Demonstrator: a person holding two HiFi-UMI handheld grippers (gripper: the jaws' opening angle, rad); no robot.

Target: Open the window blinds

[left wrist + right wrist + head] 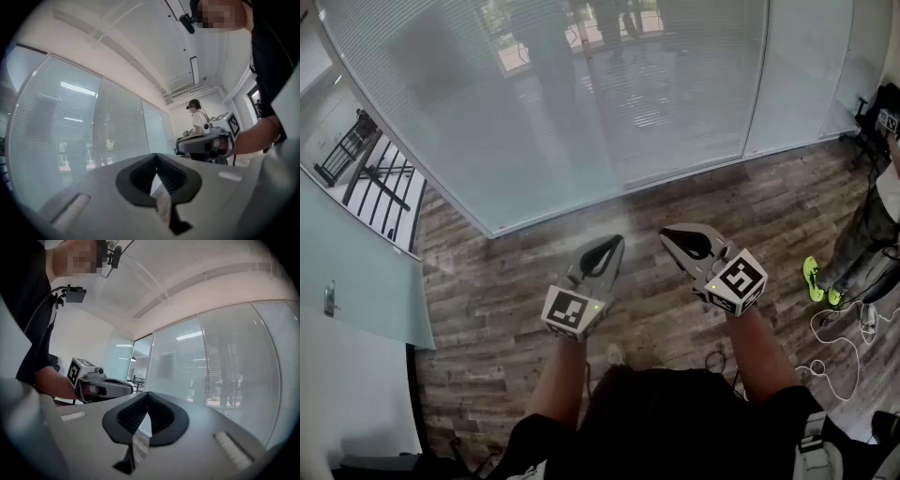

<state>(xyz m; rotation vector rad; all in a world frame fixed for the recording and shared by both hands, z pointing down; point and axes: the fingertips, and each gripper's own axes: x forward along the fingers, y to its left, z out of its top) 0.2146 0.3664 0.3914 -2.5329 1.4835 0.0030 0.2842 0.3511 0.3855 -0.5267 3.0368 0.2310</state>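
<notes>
Pale window blinds (609, 103) above wood-plank floor (506, 272)

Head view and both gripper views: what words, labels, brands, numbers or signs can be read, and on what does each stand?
No readable words, brands or numbers in any view.
Cube of the left gripper: black-and-white square marker, a pattern, no letters.
Cube of the right gripper: the same kind of marker, no letters.
On the glass panel at left, a small grey plate: too small to read.

an office: glass walls (534, 141) with blinds (684, 94), plank floor (487, 309), strip ceiling light (194, 70).
</notes>
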